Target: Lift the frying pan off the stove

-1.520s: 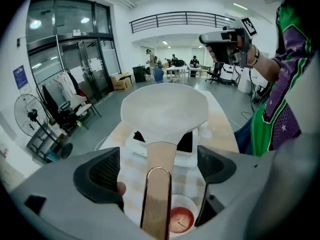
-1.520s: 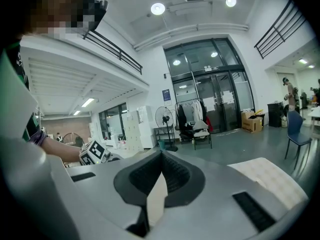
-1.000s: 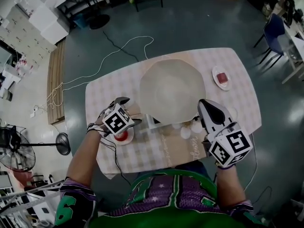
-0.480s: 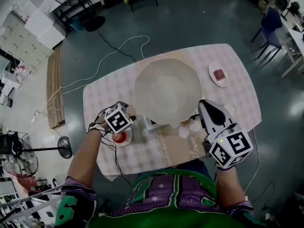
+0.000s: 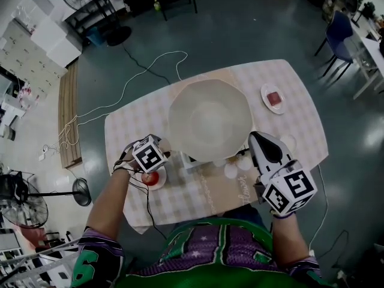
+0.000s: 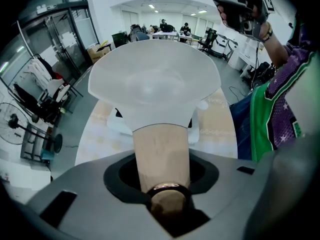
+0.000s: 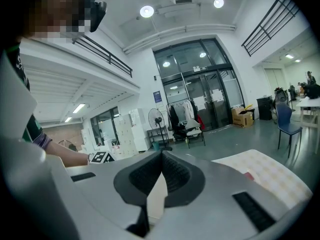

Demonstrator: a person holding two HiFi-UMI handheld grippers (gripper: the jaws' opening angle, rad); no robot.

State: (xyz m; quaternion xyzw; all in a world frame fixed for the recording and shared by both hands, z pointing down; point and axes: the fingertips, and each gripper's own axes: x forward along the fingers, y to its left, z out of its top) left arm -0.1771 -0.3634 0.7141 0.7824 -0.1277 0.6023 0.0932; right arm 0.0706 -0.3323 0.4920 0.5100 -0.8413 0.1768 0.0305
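Grey-green polished floor (image 5: pixel 240 35), checked-cloth table (image 5: pixel 300 119) at centre, standing fan (image 5: pixel 24 200) and white cable (image 5: pixel 144 68) one side, blue chair (image 5: pixel 336 32) opposite, ceiling lights (image 7: pixel 146 11) on.

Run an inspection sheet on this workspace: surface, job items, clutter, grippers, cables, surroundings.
Surface: table under a pale checked cloth; no spills seen.
Job's things: large white frying pan sits over the white stove; its wooden handle points towards the person.
Clutter: small plate with red piece at the far right; second red-topped plate beside the left gripper; white round pieces near the stove.
Grippers: left gripper jaws have just been closing and are clamped on the wooden handle; right gripper shut, empty, right of the pan.
Cables: white cable looped on the floor beyond the table.
Surroundings: standing fan, blue chair.
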